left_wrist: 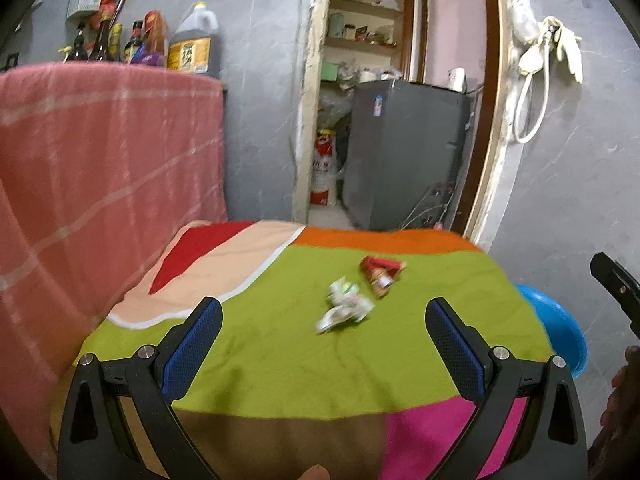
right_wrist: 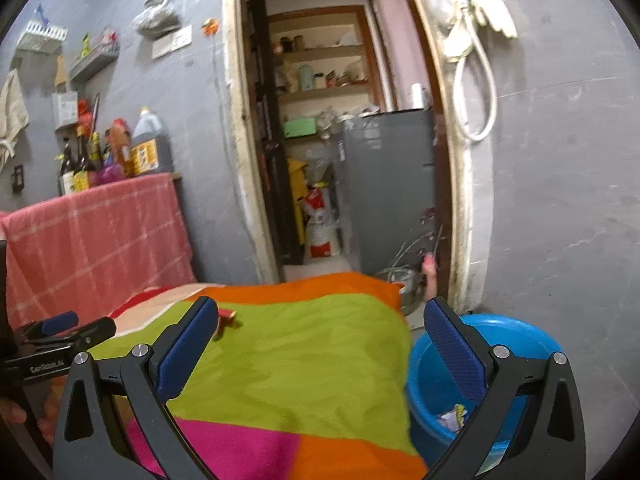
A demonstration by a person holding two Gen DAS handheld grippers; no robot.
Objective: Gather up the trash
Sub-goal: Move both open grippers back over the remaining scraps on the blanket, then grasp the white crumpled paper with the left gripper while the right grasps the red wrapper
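Note:
A crumpled white-and-green wrapper [left_wrist: 343,309] and a red wrapper [left_wrist: 381,273] lie on the green patch of the colourful cloth [left_wrist: 280,360] that covers the table. My left gripper [left_wrist: 322,320] is open and empty, held above the cloth just short of the white wrapper. My right gripper [right_wrist: 320,328] is open and empty, over the table's right side. A blue bucket [right_wrist: 500,340] stands on the floor right of the table, with a piece of crumpled trash [right_wrist: 454,416] inside. The red wrapper [right_wrist: 226,318] peeks out beside the right gripper's left finger.
A pink checked cloth [left_wrist: 100,184] drapes a counter at the left, with bottles [left_wrist: 192,44] on top. An open doorway behind the table shows a grey appliance [left_wrist: 404,152] and shelves. A hose and gloves [left_wrist: 548,60] hang on the right wall. The blue bucket [left_wrist: 560,332] sits off the table's right edge.

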